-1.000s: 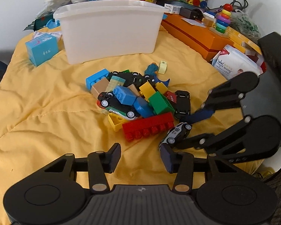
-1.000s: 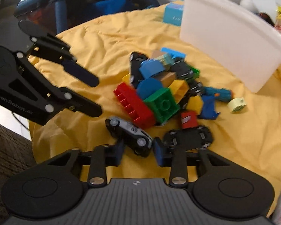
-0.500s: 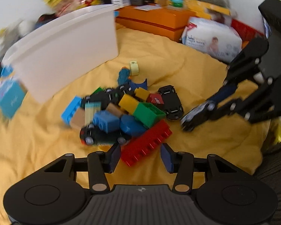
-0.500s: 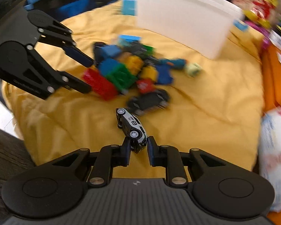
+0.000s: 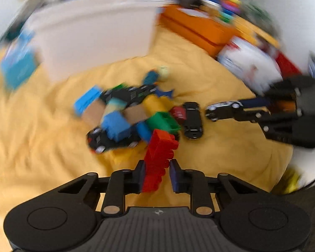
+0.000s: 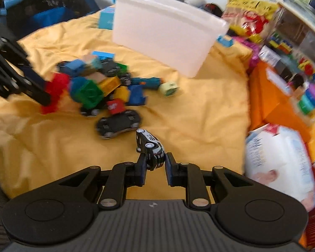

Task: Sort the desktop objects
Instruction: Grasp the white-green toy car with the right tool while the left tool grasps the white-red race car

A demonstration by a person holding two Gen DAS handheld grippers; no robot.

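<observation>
Left gripper: the black two-finger left gripper (image 5: 155, 175) is clamped on a long red studded plastic building brick (image 5: 159, 157), which stands tilted between its fingers; the brick's far end reaches the pile.
Right gripper: the black two-finger right gripper (image 6: 155, 168) pinches a small black-and-white toy race car marked 88 (image 6: 151, 147) by its rear, nose pointing away, lifted off the cloth.
Pile: a heap of coloured plastic bricks and toy cars (image 6: 98, 84) lies on the crumpled yellow cloth (image 6: 199, 115), between the two grippers and in front of the bin.
Black car: a black toy car (image 6: 118, 124) sits on the cloth at the near edge of the heap, just beside the held race car but apart from it.
Bin: a white rectangular plastic bin (image 6: 166, 33) stands on the cloth behind the heap.
Strays: a pale green cube (image 6: 168, 88) and a teal toy piece (image 6: 149, 82) lie between heap and bin.
Clutter: an orange box (image 5: 201, 29) and a white wipes packet (image 6: 281, 163) lie to the right of the cloth.
Sharpness: the left wrist view is heavily blurred; small details cannot be told.
</observation>
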